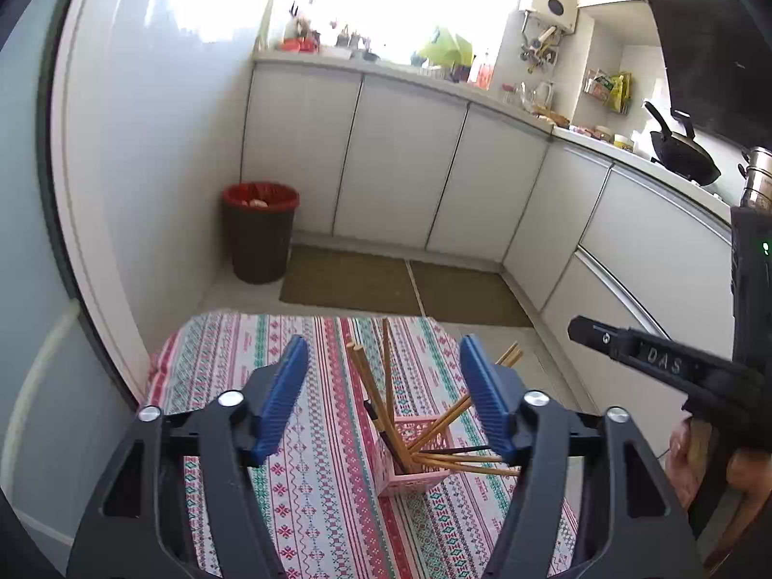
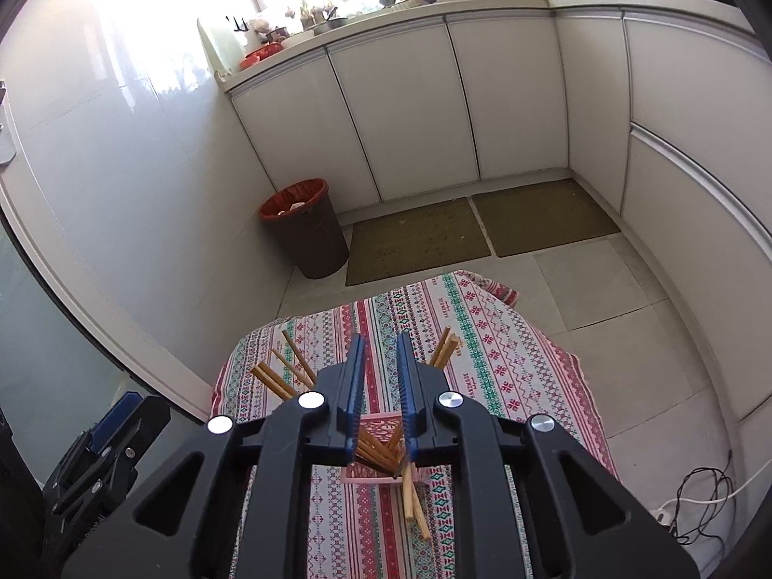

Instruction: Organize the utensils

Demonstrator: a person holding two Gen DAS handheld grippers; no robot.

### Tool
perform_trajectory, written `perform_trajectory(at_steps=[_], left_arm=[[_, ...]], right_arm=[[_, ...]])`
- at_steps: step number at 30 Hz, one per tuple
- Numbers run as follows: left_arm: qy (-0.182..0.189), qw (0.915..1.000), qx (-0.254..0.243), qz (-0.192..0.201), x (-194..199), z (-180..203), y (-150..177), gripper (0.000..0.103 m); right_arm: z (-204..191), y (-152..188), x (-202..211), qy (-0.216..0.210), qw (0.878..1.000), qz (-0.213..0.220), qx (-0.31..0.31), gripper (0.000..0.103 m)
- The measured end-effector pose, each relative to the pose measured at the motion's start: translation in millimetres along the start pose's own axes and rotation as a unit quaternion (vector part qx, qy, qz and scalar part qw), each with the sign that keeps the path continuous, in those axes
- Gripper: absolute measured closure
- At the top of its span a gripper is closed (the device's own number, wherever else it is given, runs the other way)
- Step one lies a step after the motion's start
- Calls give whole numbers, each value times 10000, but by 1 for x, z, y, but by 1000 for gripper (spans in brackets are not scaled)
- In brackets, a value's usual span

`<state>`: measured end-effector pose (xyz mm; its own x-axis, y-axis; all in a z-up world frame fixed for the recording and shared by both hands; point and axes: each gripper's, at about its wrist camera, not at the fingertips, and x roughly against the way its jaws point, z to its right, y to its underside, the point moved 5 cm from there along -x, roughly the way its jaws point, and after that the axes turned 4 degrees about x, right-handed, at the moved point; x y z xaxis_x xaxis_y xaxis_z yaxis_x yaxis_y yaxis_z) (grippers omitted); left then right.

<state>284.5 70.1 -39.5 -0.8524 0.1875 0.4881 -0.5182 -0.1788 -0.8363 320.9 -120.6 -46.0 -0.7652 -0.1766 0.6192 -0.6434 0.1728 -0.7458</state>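
Observation:
A pink lattice holder (image 1: 415, 463) stands on a small table with a patterned cloth (image 1: 309, 473). Several wooden chopsticks (image 1: 386, 371) lean out of it in all directions. My left gripper (image 1: 383, 362) is open and empty above the holder, its blue pads wide apart. My right gripper (image 2: 380, 362) hovers over the same holder (image 2: 376, 463), its pads a narrow gap apart with nothing between them. Chopstick ends (image 2: 277, 381) fan out on both sides of it, and two (image 2: 415, 506) stick out toward me. The right gripper also shows at the right edge of the left wrist view (image 1: 579, 328).
A brown bin with a red rim (image 1: 260, 231) stands on the floor by the wall. White cabinets (image 1: 400, 169) line the back and right. Two floor mats (image 1: 405, 284) lie before them. A wok (image 1: 680, 149) sits on the counter. Cables (image 2: 699, 502) lie on the floor at right.

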Motion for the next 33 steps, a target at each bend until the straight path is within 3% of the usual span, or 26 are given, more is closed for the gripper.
perform_trajectory(at_steps=[1, 5, 7, 14, 19, 23, 26, 33], left_arm=[[-61, 9999, -74, 108, 9, 6, 0, 28], [-352, 9978, -271, 496, 42, 25, 7, 15], [-555, 9960, -343, 616, 56, 32, 13, 8], [-1208, 9885, -630, 662, 92, 55, 35, 7], [-1365, 9855, -445, 902, 121, 62, 55, 7], [-1563, 9846, -535, 567, 128, 65, 63, 7], [-1454, 9876, -437, 405, 132, 65, 67, 7], [-1522, 9858, -573, 430, 141, 72, 75, 7]], right_arm=[[2, 3, 8, 56, 10000, 65, 21, 69], [9, 21, 47, 390, 9987, 288, 162, 57], [15, 29, 65, 566, 9975, 396, 163, 44], [30, 63, 119, 1215, 9906, 599, 213, 8], [37, 85, 149, 1851, 9780, 871, 407, 7], [41, 100, 164, 1781, 9812, 669, 323, 7], [43, 107, 175, 1759, 9822, 630, 213, 7], [46, 114, 193, 1823, 9805, 713, 176, 7]])
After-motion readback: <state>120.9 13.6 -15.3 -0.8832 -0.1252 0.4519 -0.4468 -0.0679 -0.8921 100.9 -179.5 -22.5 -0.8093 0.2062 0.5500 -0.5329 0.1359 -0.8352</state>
